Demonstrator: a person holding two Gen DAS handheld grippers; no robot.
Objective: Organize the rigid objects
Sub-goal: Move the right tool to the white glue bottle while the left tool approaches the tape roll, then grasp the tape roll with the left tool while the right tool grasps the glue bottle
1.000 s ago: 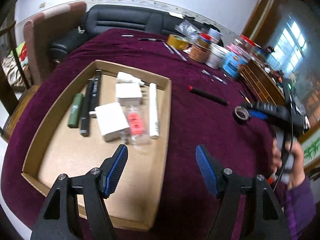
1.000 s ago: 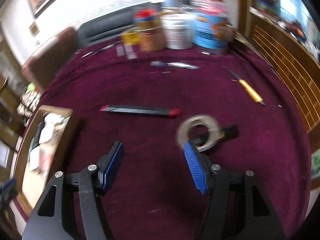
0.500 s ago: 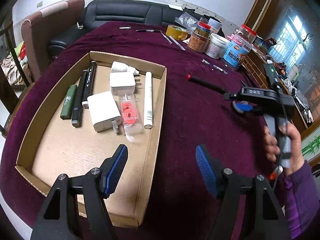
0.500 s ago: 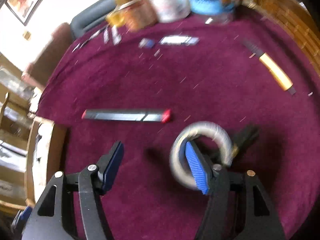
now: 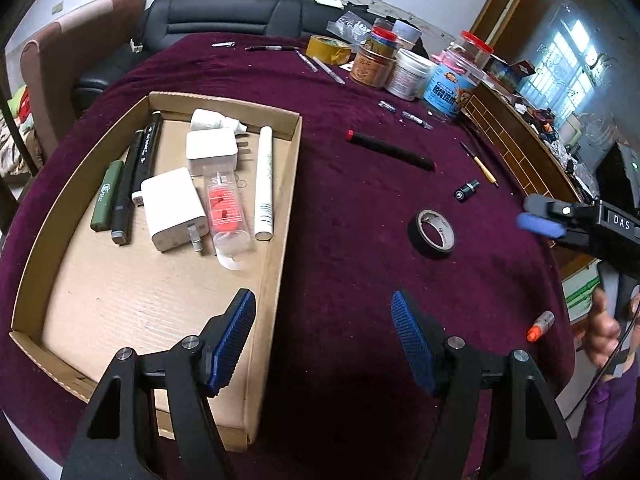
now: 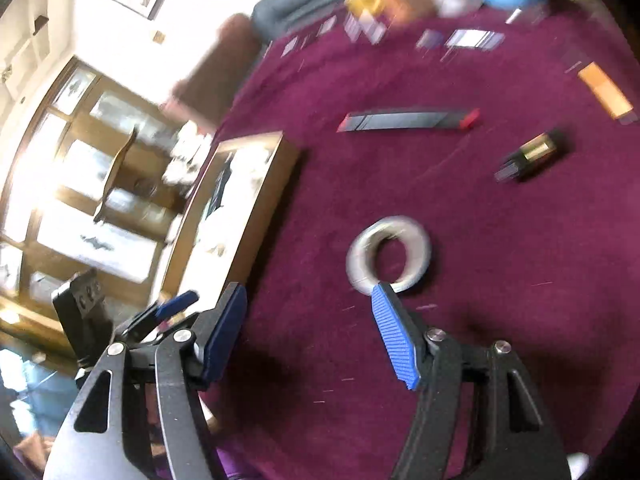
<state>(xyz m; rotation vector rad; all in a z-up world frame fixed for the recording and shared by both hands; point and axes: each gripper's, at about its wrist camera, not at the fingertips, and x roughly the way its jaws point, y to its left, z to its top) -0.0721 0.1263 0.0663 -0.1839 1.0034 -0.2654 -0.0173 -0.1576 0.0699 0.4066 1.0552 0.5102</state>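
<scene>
A cardboard tray (image 5: 280, 216) lies on the purple cloth and holds pens, white chargers, a clear tube and a white marker. A black tape roll (image 5: 432, 234) lies flat on the cloth right of it; it also shows in the right wrist view (image 6: 390, 256). A black stick with a red end (image 5: 390, 150) lies behind, also in the right wrist view (image 6: 408, 120). My left gripper (image 5: 324, 340) is open and empty over the tray's right wall. My right gripper (image 6: 308, 336) is open and empty just short of the roll; it shows at the right in the left wrist view (image 5: 540, 216).
Jars, tubs and a yellow tape roll (image 5: 328, 48) crowd the table's far side. A small black-and-gold cylinder (image 5: 466, 190), a thin yellow tool (image 5: 480, 164) and an orange-tipped item (image 5: 540, 326) lie near the right edge. A sofa and a chair stand behind.
The tape roll has left the right gripper and lies flat on the cloth. The right gripper has pulled back and swung; its view is blurred. The left gripper drifted slightly.
</scene>
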